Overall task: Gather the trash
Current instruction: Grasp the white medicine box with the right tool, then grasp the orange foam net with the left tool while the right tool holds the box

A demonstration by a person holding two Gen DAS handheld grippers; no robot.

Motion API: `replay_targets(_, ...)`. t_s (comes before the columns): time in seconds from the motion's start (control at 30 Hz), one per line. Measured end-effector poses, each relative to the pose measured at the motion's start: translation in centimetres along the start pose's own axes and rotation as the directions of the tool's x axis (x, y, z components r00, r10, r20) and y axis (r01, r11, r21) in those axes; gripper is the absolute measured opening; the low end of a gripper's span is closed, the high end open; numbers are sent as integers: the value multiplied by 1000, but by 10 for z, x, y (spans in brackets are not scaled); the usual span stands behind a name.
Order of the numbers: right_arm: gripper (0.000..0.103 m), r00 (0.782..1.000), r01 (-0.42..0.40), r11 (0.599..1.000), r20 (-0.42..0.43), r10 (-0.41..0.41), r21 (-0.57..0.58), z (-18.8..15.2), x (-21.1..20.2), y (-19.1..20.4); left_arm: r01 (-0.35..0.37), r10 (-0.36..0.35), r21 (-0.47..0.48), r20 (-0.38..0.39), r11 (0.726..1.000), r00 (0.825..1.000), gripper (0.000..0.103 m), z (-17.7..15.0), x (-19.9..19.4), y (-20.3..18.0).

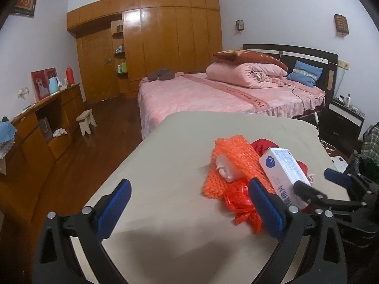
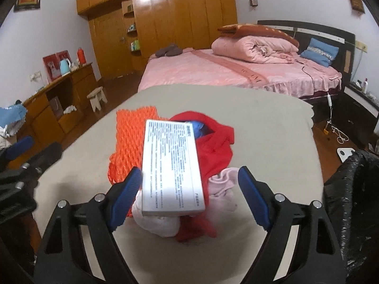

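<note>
Cardboard box rests on orange mesh; both tongs released.

Box atop clothes, netting left

A flat table covered in a smooth beige cloth holds a small pile of things. An orange foam net with a criss-cross pattern lies right on the cloth. A crinkly red plastic bag sits at the near edge of the net. Beside the net is a soft red cloth, and a pale pink bundle of fabric lies on the beige cloth next to it. A white lump rests on the net.
</note>
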State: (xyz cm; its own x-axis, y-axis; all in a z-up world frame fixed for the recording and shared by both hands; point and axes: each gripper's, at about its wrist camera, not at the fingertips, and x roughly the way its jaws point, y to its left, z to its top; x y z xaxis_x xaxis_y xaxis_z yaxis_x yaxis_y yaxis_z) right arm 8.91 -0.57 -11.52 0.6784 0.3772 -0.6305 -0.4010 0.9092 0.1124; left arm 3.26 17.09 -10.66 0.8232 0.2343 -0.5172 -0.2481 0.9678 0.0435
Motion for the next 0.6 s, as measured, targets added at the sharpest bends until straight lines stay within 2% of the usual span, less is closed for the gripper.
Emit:
replay_targets(0.1,80,1000,-23,1000,-21,23,5,1,7,4,-3,3,-2,-5,1000,1000,97,1,2,3)
replay_targets(0.2,74,996,-69,998,-53,69,-2,-3,12,6,-2,2,-9,-14,1000,1000,97,1,5,4)
replay_targets(0.27,71,996,-73,997,-56,72,-9,-4,12,7,-2,1,-10,-18,1000,1000,97,1,6,3)
replay_targets(0.3,61,994,-88,996,-64,87,-21,-3,12,8,-1,1,-10,-19,1000,1000,97,1,7,2)
replay_targets(0.33,56,992,-106,994,-70,104,-23,-3,13,9,1,-1,-10,-19,1000,1000,97,1,7,2)
replay_targets(0.47,56,990,-125,992,-64,124,-12,-2,5,6,8,-8,-14,-24,1000,1000,97,0,8,1)
replay_targets(0.6,56,993,-116,993,-8,116,-26,5,-16,-4,23,-24,-22,-26,999,999,97,3,9,-2)
